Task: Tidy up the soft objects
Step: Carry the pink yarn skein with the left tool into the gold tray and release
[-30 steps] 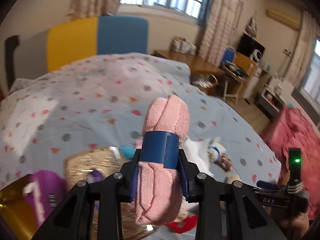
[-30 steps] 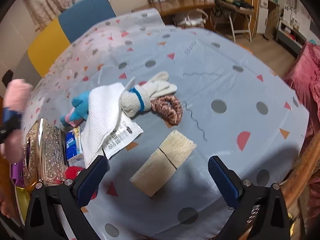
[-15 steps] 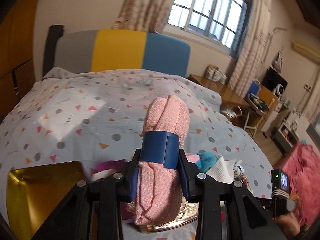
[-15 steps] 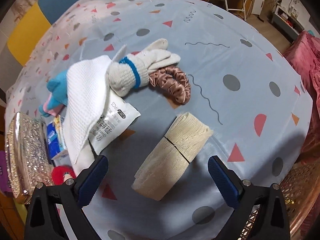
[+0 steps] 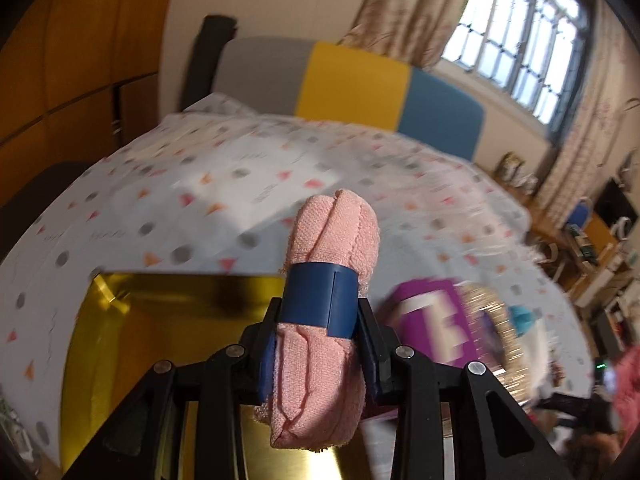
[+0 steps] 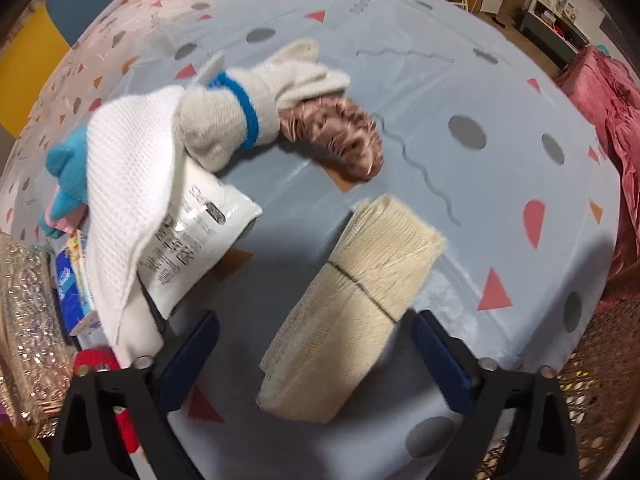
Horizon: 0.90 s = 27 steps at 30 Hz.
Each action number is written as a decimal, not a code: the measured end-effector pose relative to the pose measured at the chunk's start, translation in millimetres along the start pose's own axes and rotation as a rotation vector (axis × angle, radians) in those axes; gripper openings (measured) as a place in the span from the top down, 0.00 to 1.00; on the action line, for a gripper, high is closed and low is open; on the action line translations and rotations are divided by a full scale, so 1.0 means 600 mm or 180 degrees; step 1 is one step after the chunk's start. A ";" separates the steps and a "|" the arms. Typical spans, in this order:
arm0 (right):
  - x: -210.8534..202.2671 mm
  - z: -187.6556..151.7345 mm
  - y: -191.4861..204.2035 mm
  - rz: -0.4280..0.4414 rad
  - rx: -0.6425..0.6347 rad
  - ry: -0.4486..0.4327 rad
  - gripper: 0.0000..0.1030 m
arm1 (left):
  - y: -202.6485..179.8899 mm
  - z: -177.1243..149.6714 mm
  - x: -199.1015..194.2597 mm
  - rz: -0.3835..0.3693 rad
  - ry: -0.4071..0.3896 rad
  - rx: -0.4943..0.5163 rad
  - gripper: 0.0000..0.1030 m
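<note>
Left hand-held gripper (image 5: 318, 320): I clamp the pink cloth roll (image 5: 326, 320) above the gold tray (image 5: 168, 320).
Right hand-held gripper (image 6: 314, 354): wide, straddling my beige cloth roll (image 6: 352, 312) on the bed (image 6: 500, 152).

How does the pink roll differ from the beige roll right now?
The pink roll is clamped upright in the left gripper; the beige roll lies flat on the tablecloth, untouched between the right gripper's open jaws. Pink carries a blue band; beige has only a thin dark line across it. Both are rolled fabric.
</note>
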State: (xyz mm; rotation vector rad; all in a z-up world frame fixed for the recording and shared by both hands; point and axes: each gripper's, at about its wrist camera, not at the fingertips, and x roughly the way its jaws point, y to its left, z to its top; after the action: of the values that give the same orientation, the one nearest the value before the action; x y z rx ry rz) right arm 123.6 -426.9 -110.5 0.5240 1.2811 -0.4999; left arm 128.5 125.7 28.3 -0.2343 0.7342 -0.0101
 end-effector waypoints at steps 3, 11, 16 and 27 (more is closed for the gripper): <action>0.004 -0.005 0.018 -0.0168 -0.0183 -0.0165 0.21 | 0.037 -0.024 0.035 0.0225 0.0153 -0.0023 0.65; 0.013 -0.015 0.037 -0.0141 -0.0368 -0.0321 0.37 | 0.059 -0.058 0.075 0.0511 0.0209 0.0027 0.61; 0.015 -0.015 0.039 -0.0129 -0.0374 -0.0337 0.37 | 0.048 -0.055 0.058 0.0532 0.0042 0.0092 0.40; -0.003 -0.031 0.052 -0.0166 -0.0500 -0.0420 0.37 | 0.046 -0.071 -0.032 0.0482 -0.0239 -0.0054 0.24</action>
State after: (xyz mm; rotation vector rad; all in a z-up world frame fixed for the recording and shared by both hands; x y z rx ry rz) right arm 128.3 -391.1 -110.0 0.3217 1.1982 -0.4653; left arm 84.2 145.2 4.4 -0.1937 0.6760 0.1481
